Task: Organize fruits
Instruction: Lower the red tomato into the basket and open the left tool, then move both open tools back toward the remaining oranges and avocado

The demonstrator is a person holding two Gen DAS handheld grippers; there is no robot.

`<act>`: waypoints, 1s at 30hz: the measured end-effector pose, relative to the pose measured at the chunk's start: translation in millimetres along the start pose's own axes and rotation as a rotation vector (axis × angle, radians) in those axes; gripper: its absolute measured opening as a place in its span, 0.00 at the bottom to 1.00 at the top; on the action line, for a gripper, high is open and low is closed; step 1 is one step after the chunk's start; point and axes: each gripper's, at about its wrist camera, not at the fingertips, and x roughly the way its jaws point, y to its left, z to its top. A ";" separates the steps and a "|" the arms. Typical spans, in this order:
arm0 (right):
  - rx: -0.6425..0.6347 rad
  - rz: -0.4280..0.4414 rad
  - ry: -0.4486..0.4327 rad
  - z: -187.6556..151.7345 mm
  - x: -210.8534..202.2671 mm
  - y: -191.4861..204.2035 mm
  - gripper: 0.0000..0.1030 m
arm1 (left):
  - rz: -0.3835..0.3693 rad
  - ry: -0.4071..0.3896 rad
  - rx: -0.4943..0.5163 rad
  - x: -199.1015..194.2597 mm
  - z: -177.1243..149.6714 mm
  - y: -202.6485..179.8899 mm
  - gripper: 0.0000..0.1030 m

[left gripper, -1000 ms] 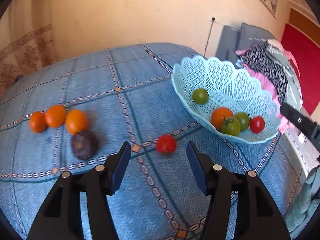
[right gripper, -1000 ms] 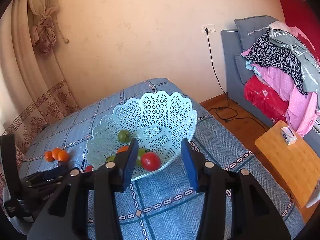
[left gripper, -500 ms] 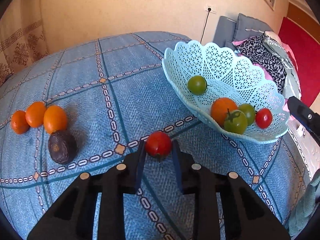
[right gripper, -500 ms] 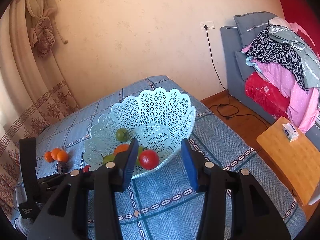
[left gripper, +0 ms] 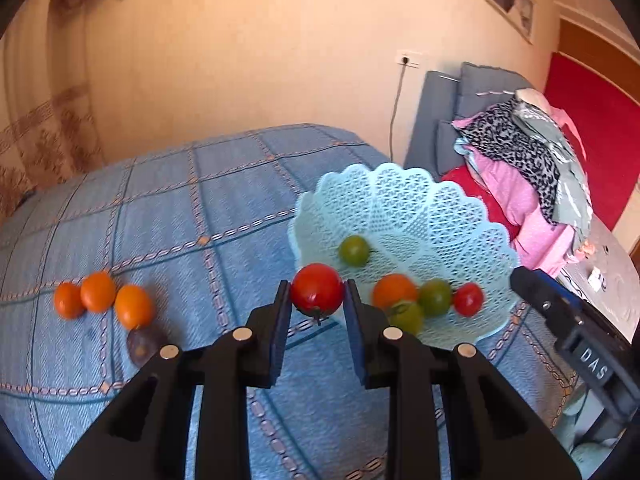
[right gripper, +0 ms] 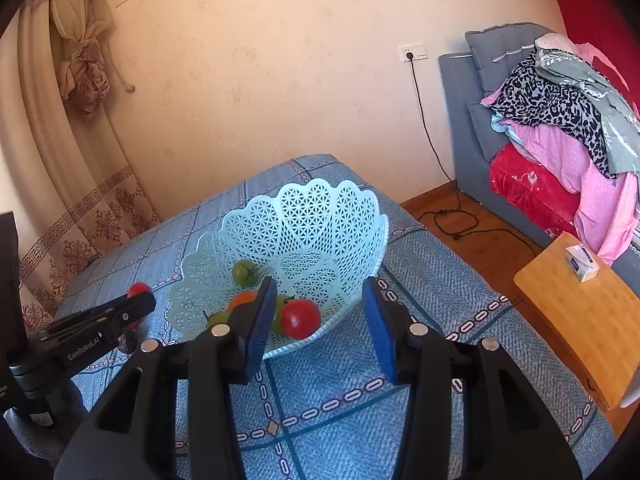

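One blue checked worktop (left gripper: pixel 224 216) carries a pale lattice basket (left gripper: pixel 420 216) already holding five fruits. Left claw (left gripper: pixel 316 308), spread wide a second ago around the red tomato (left gripper: pixel 317 289), now clamps it and has lifted it clear, level with the basket's near rim, so the drop looks next. Right claw (right gripper: pixel 316 320) hangs parted, gripping nothing. Three oranges (left gripper: pixel 98 292) and a dark fruit (left gripper: pixel 140 344) remain outside.

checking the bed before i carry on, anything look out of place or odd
Nothing is spilled or damaged. The basket sits upright with its fruit inside. Loose on the cloth are three orange fruits and a dark fruit. The left gripper holds a red tomato.
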 end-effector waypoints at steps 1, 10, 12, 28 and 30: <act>0.000 0.000 0.000 -0.1 -0.1 0.1 0.45 | -0.003 0.000 0.006 1.5 1.8 -3.7 0.26; 0.006 -0.002 -0.003 -0.1 -2.6 -1.9 0.45 | 0.004 -0.032 0.005 3.8 6.5 -12.8 0.65; 0.007 -0.002 -0.004 0.0 -3.3 -2.3 0.45 | 0.010 -0.029 -0.010 3.0 5.9 -7.8 0.65; -0.032 0.011 -0.011 1.2 -12.9 14.2 0.56 | 0.061 -0.032 -0.082 -14.3 -1.2 29.6 0.79; -0.038 0.015 -0.010 1.1 -13.6 17.6 0.56 | 0.069 -0.038 -0.092 -18.7 -2.1 36.4 0.81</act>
